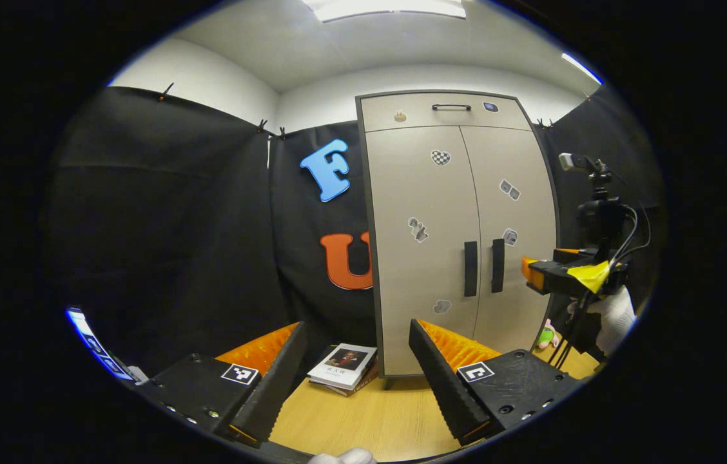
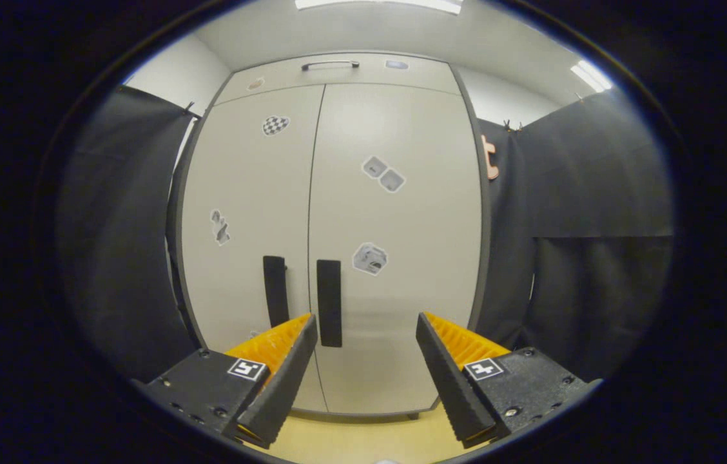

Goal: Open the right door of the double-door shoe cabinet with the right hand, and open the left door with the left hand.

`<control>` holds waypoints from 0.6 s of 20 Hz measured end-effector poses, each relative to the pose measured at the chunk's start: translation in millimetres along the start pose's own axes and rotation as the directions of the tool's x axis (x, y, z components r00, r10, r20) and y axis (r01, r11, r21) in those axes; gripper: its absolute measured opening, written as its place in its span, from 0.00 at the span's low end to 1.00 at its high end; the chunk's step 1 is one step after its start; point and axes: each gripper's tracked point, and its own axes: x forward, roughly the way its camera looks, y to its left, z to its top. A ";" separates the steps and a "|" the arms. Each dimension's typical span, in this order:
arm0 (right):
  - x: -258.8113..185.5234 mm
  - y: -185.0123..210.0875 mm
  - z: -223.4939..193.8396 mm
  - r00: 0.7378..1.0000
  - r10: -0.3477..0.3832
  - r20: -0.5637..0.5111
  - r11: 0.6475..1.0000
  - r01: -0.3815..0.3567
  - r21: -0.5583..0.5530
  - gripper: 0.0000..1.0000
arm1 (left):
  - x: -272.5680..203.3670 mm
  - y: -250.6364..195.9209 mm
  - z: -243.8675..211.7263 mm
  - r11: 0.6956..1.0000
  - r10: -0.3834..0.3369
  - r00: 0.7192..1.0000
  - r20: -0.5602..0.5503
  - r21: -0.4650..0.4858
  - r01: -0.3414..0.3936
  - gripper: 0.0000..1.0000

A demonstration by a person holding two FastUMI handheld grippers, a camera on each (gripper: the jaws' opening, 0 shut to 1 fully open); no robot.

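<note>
The beige shoe cabinet (image 1: 454,225) stands with both doors closed. Its left door (image 1: 421,245) and right door (image 1: 512,219) each carry a dark vertical handle, the left handle (image 1: 470,269) and the right handle (image 1: 497,265). My left gripper (image 1: 358,332) is open, well back from the cabinet. In the right gripper view the cabinet (image 2: 338,225) is close; my right gripper (image 2: 367,324) is open, in front of the right door (image 2: 396,245), with the right handle (image 2: 329,303) just beside its left finger and the left handle (image 2: 275,290) further left. The right gripper (image 1: 534,274) also appears in the left gripper view, held by a gloved hand (image 1: 615,316).
A stack of books (image 1: 344,367) lies on the wooden floor (image 1: 370,419) left of the cabinet's foot. A camera on a tripod (image 1: 599,212) stands to the cabinet's right. A small toy (image 1: 547,335) lies by the cabinet's right corner. Black cloth walls surround the booth.
</note>
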 end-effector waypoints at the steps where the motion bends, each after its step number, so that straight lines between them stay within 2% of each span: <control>1: 14.8 6.8 -5.5 1.000 0.007 -0.014 1.000 -0.007 -0.009 0.95 | -1.3 2.0 -0.6 1.000 0.015 1.000 -0.008 0.002 -0.015 0.96; 6: 74.8 28.5 -23.1 0.997 0.032 -0.067 0.999 -0.033 -0.005 0.86 | -3.5 9.6 -2.8 0.996 0.086 0.996 -0.022 0.001 -0.086 0.96; 12: 101.4 30.4 -22.6 0.996 0.023 -0.086 0.999 -0.021 0.029 0.61 | -4.0 15.4 -6.2 0.992 0.128 0.991 -0.034 0.008 -0.128 0.96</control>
